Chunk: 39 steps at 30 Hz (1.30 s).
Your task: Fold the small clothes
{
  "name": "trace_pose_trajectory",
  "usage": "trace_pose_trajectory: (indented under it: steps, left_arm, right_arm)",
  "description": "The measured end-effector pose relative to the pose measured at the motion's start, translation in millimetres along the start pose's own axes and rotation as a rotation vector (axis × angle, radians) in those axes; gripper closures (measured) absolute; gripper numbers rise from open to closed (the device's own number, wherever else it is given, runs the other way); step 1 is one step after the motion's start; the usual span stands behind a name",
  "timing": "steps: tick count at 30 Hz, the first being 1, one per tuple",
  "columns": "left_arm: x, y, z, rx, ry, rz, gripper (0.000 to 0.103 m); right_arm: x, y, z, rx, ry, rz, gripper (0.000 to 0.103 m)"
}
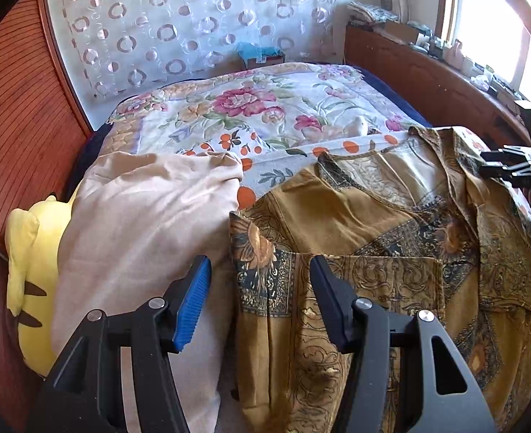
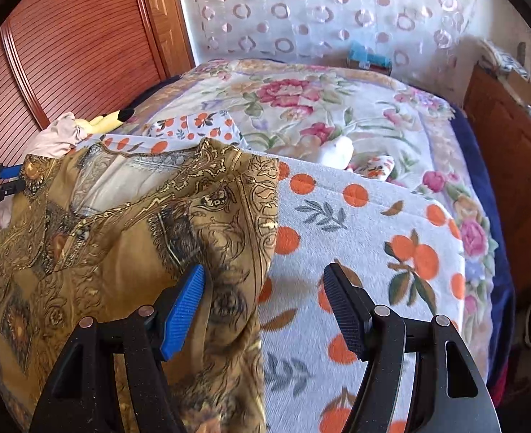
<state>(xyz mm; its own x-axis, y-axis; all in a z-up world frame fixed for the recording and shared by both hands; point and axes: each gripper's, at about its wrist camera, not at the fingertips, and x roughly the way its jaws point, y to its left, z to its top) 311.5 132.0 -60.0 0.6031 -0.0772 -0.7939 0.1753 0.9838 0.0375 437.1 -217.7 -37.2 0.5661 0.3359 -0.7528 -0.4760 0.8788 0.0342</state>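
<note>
Your mustard-brown patterned cotton top (image 1: 391, 238) lies spread on the white orange-printed blanket (image 2: 355, 223) covering the near part of the bed, so a careless pinch could drag that blanket up with it, or catch the pale beige garment (image 1: 150, 216) heaped just left. Your left gripper (image 1: 260, 301) stands apart over the top's left edge; whether the pads touch cloth is hard to tell. Your right gripper (image 2: 263, 301) gapes, straddling the right edge, gripping nothing.

The patterned shirt (image 1: 373, 252) lies on the bed (image 1: 265, 108) between both tongs, with a plain garment (image 1: 139, 216) left of the left tongs (image 1: 258, 299)
</note>
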Motion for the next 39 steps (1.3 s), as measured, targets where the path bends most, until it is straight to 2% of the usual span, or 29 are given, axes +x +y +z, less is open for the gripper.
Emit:
trace_pose_trajectory:
  steps: [2,8,9,10,11,13,15,17,21,27,34,39]
  left_arm:
    - [4,1,2,0.003,0.008,0.008,0.068]
    - [11,5,8,-0.021,0.012,-0.001,0.070]
    - [10,4,9,-0.021,0.009,-0.001,0.072]
    - [10,4,10,-0.019,0.009,0.000,0.078]
    - [10,4,11,-0.017,0.009,0.002,0.088]
    - [9,1,11,-0.007,0.009,0.018,0.095]
    - [6,0,12,-0.010,0.002,0.021,0.098]
    - [-5,-4,11,-0.014,-0.025,0.007,0.098]
    - [-34,-13,6,0.004,-0.077,-0.006,0.099]
    - [-91,-24,-8,0.017,-0.174,-0.032,0.099]
    - [-137,-39,-39,0.026,-0.236,-0.061,0.099]
    - [-171,-48,-82,0.006,-0.281,-0.094,0.099]
  right_arm:
    - [7,-2,7,-0.003,0.010,0.011,0.033]
    - [19,-8,28,0.007,0.019,0.021,0.034]
    - [22,-8,30,0.008,0.021,0.023,0.040]
    - [23,-8,31,0.009,0.022,0.024,0.043]
    - [23,-7,33,0.011,0.023,0.032,0.051]
    - [25,-5,34,0.014,0.027,0.048,0.067]
    - [27,-1,34,0.005,0.035,0.055,0.093]
    - [21,2,31,-0.011,0.019,0.044,0.098]
    - [-5,16,22,-0.035,-0.051,0.031,0.099]
    - [-65,40,-4,-0.075,-0.161,0.008,0.099]
    - [-119,62,-64,-0.084,-0.226,-0.003,0.099]
    - [-158,73,-128,-0.078,-0.254,0.013,0.099]
